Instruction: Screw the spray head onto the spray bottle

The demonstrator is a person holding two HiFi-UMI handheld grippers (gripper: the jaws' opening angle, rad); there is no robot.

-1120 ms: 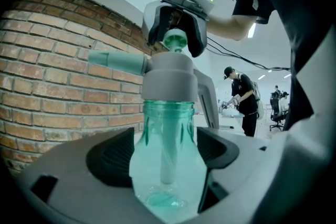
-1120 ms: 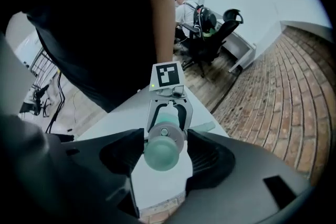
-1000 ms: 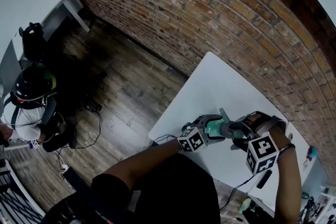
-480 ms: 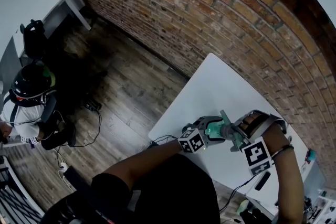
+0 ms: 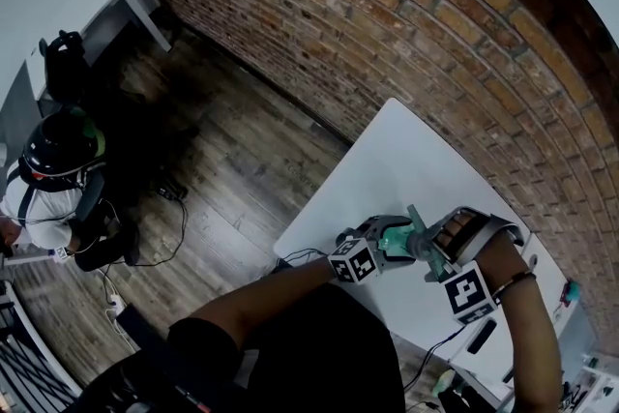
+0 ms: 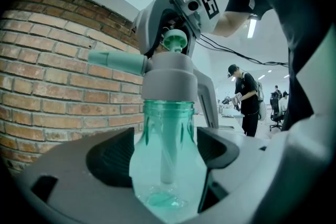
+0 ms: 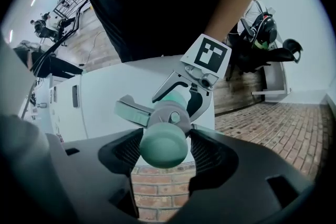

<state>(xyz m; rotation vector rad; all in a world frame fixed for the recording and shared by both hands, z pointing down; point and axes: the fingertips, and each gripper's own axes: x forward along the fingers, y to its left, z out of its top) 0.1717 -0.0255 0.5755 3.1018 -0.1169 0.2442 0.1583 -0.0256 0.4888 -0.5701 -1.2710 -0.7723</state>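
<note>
The left tool [image 6: 163, 159] is clamped on the belly of the green spray bottle [image 6: 168, 118] and holds it upright over the white desk [image 5: 406, 160]. The grey spray head [image 7: 169, 119] sits on the bottle's neck, with its nozzle sticking out to one side. The right tool [image 7: 164, 150] reaches down over the head from above. Its jaws have just been opening and stand apart, with the head between them. Behind the desk runs a brick wall [image 5: 387, 34]. Farther off, a person [image 5: 60, 171] is on the wooden floor [image 5: 242, 160].

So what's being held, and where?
The left gripper clamps the spray bottle by its body; the right gripper, jaws just opening, surrounds the spray head.
</note>
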